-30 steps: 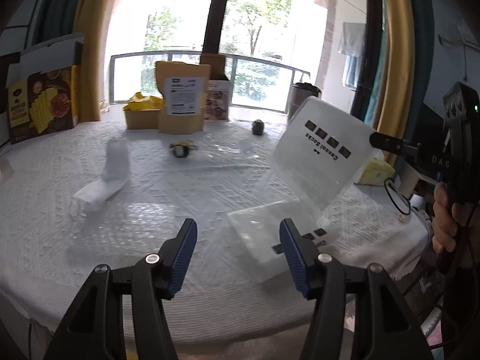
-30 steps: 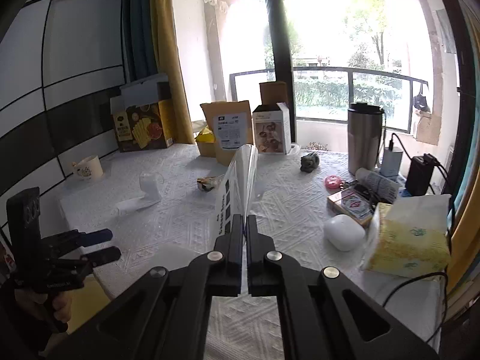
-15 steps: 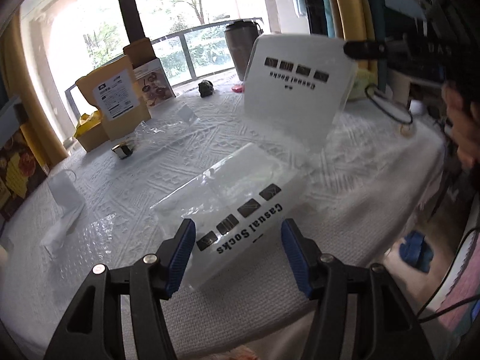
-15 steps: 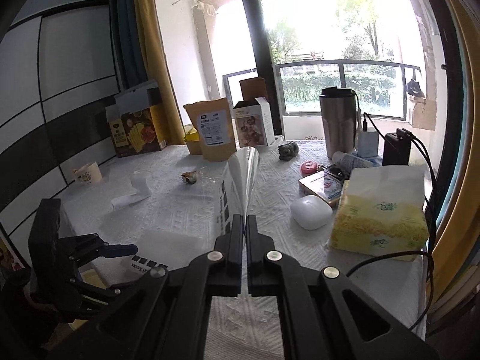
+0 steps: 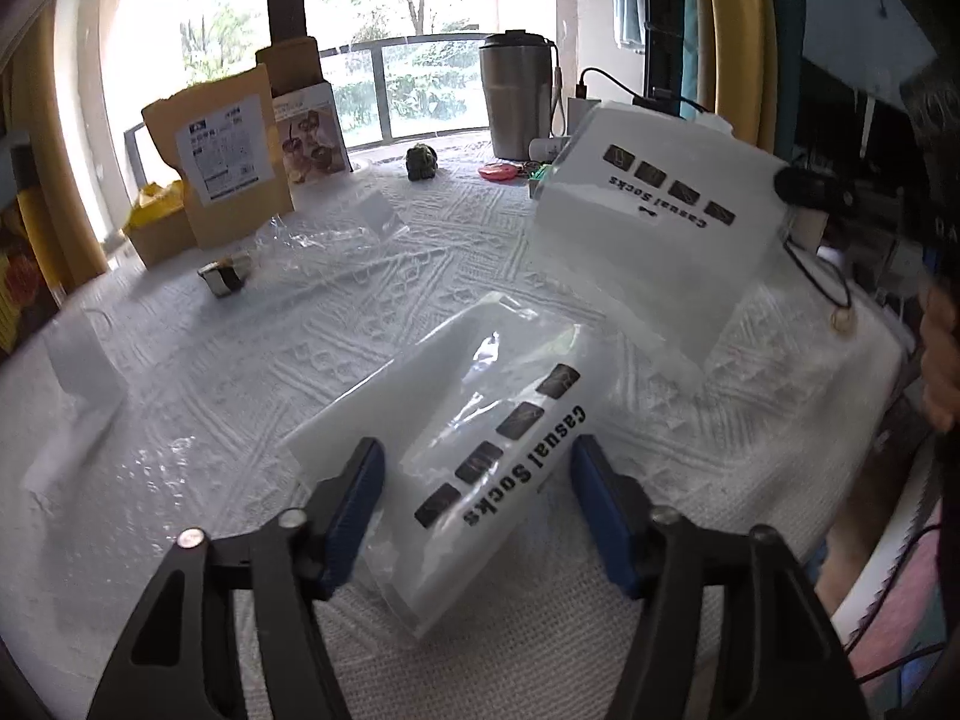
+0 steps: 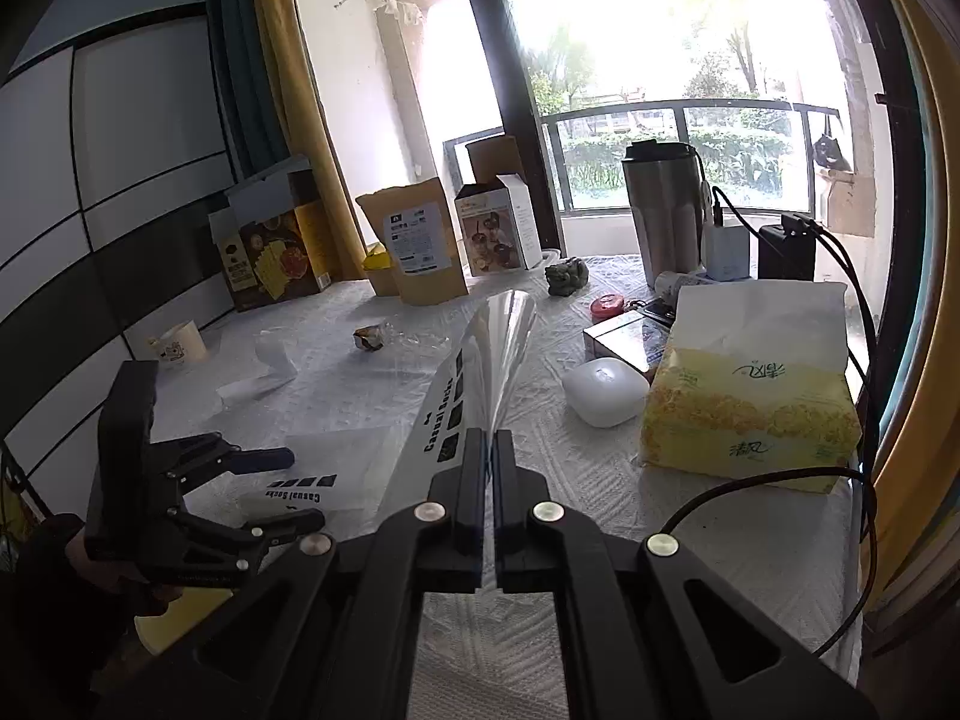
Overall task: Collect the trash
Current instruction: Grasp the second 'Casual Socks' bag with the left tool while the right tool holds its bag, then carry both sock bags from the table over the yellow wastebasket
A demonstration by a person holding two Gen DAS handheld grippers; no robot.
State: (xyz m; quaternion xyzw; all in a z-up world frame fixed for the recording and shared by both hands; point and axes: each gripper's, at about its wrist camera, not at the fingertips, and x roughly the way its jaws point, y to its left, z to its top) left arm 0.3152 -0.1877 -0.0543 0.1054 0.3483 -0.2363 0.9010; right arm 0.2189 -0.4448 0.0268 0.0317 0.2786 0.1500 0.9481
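A clear "Casual Socks" plastic bag (image 5: 480, 456) lies flat on the white tablecloth. My left gripper (image 5: 477, 498) is open, its blue pads on either side of the bag's near end, just above it. The same bag (image 6: 324, 480) and left gripper (image 6: 288, 489) show in the right wrist view. My right gripper (image 6: 487, 450) is shut on a second "Casual Socks" bag (image 6: 480, 372), held up edge-on above the table; that bag (image 5: 660, 228) hangs at the right in the left wrist view. A small crumpled wrapper (image 5: 225, 276) and clear film (image 5: 324, 240) lie further back.
At the back stand a brown pouch (image 5: 225, 162), a small box (image 5: 306, 132), a steel tumbler (image 5: 519, 102) and a snack box (image 6: 270, 258). A tissue pack (image 6: 750, 384), white case (image 6: 603, 390) and cables sit at the right. A white foam piece (image 5: 78, 360) lies left.
My left gripper has moved in low over the flat socks bag, which now lies between its open pads. My right gripper still holds the other bag raised.
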